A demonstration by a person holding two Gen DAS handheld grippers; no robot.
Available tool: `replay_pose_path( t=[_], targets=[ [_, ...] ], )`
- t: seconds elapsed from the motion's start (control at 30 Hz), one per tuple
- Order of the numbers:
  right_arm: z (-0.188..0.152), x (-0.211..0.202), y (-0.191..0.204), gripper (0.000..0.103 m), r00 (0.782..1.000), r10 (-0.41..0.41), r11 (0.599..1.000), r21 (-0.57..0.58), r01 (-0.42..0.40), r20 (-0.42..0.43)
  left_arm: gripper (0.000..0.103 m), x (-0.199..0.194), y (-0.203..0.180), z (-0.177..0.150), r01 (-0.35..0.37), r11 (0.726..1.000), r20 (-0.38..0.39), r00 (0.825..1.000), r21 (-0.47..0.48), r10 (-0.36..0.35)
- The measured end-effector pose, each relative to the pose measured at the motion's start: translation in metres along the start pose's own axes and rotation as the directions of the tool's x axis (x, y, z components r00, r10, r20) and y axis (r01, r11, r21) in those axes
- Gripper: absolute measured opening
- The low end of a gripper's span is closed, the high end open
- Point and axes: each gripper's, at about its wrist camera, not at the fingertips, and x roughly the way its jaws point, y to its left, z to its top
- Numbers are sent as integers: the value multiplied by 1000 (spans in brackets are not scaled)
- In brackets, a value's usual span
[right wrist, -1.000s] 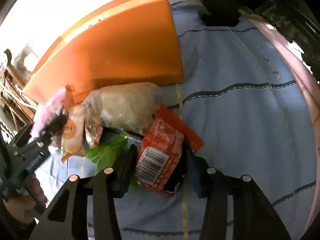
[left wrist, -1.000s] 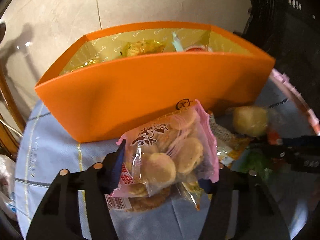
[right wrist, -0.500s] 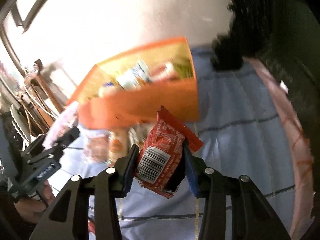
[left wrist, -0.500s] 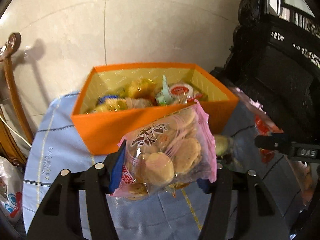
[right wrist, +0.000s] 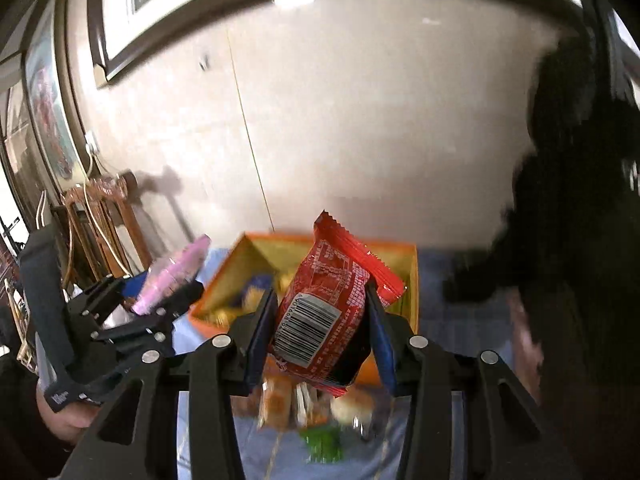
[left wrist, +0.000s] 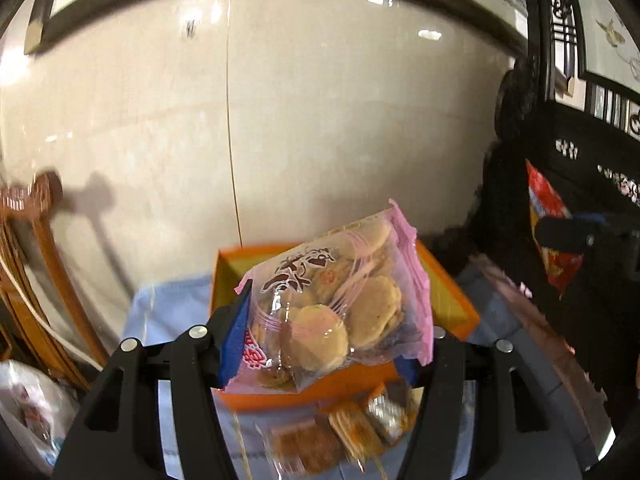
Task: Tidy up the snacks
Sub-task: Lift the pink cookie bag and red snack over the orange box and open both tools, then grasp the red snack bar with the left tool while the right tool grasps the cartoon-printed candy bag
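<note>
Snacks lie on blue cloth [left wrist: 168, 312] by a marble wall [left wrist: 320, 120]; left tongs [left wrist: 320, 344] clamp biscuits [left wrist: 340, 312], right tongs [right wrist: 320, 332] a red packet [right wrist: 324, 312].

Pink cookie bag [left wrist: 336, 312], red packet [right wrist: 324, 316], both raised above orange box [right wrist: 412, 280]

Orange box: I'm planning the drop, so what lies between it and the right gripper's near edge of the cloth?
In the right wrist view, loose snack packets and a green wrapper lie on the blue cloth before the orange box.
</note>
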Motion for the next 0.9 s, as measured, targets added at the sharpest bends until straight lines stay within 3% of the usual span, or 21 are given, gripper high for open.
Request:
replay_pose_path(
  t=[0.33,0.37,0.4,0.43,0.47,0.53,0.67,0.8,0.9],
  targets=[
    [75,20,5,45,999,-8,996,-87,12,48,61,28,3,68,-79,996,63,995,37,77],
    [81,34,2,47,1000,5,996,-91,-3,21,69,32,3,69,-92,995,65,994,35,89],
    [83,44,-2,50,1000,3,996,-90,-3,-5,92,41,3,72,-109,994,59,993,34,106],
    [84,51,-5,58,1000,-13,996,-94,11,-21,99,51,7,73,-113,993,41,993,23,112],
    [84,59,-9,67,998,-64,993,-103,61,-25,99,59,9,72,-117,993,16,993,15,117],
    [78,61,-17,70,995,-99,991,-96,97,-15,99,70,11,67,-146,989,-36,988,26,147],
    [54,62,-30,70,994,-95,993,-72,91,-47,99,67,20,41,-157,987,-53,986,38,159],
    [17,55,-29,70,993,-74,997,-36,71,-88,99,50,22,7,-129,992,-88,988,7,129],
    [-32,40,-13,70,991,-28,1000,1,29,-128,99,26,16,-35,-54,999,-131,990,9,55]
  ],
)
